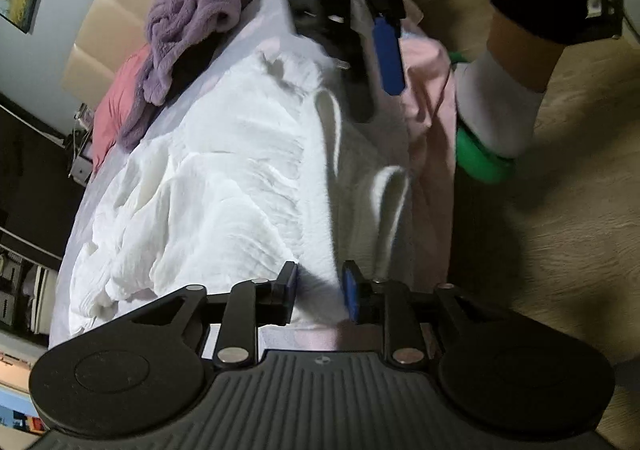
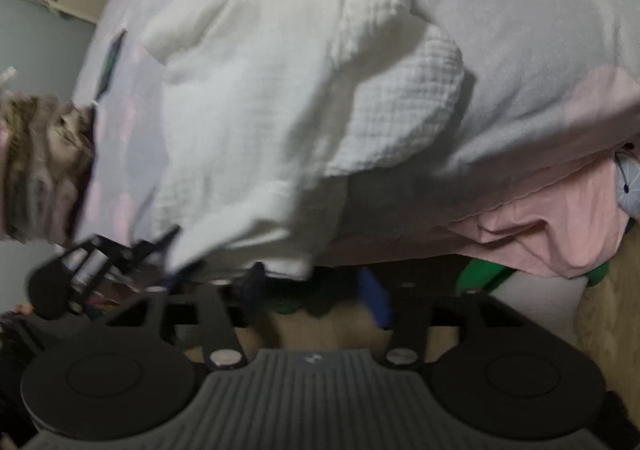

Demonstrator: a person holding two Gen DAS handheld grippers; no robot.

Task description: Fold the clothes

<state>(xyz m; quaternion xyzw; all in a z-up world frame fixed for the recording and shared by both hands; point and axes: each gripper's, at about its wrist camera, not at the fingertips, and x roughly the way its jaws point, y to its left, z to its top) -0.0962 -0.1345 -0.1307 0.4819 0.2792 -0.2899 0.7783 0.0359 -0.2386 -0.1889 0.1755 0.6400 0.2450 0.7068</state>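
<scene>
White garment (image 1: 224,186) crumpled on bed (image 2: 520,62); both hand-held grippers spread, gripping nothing

One white garment (image 1: 224,186) on the bed, one purple fleece (image 1: 192,10) bunched behind it, one pink pillow (image 1: 114,114), and two tools.

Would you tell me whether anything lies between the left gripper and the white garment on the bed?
Nothing visible does. The left gripper sits right at the near edge of the white garment, its fingers apart, with only white cloth and the bedsheet ahead.
</scene>
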